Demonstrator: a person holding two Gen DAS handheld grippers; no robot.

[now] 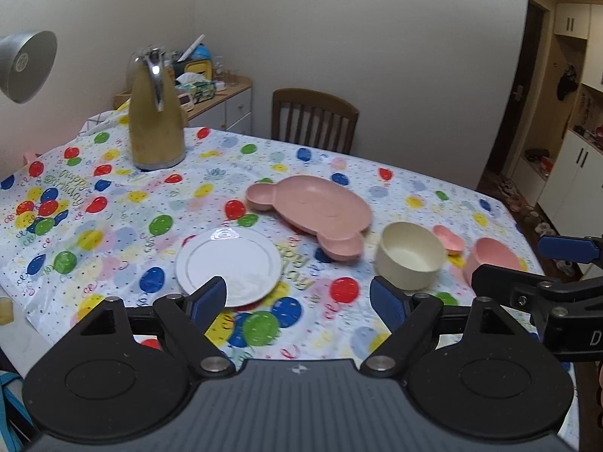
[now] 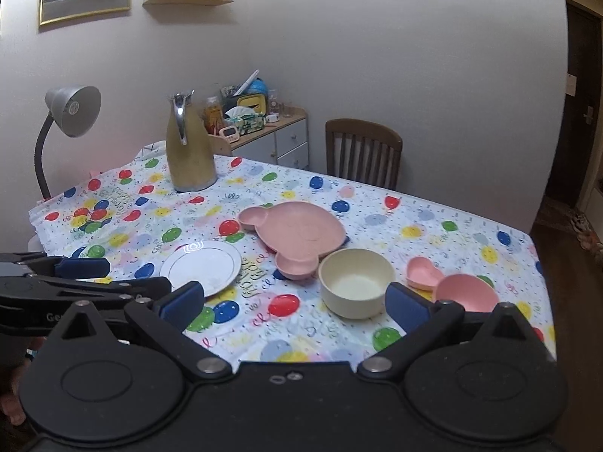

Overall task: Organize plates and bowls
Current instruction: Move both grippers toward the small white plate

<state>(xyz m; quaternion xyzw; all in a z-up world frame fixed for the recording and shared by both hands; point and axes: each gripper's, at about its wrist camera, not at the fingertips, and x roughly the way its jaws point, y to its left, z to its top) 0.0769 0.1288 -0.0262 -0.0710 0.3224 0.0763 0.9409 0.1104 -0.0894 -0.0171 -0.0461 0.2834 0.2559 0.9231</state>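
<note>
Plates and bowls lie on the balloon tablecloth, all apart from both grippers. A white plate sits nearest the left gripper, whose jaws are spread with nothing between them. Behind it lies a pink bear-shaped plate. A cream bowl, a small pink heart dish and a pink bowl sit before the right gripper, also spread wide and empty. A yellow jug stands far behind.
</note>
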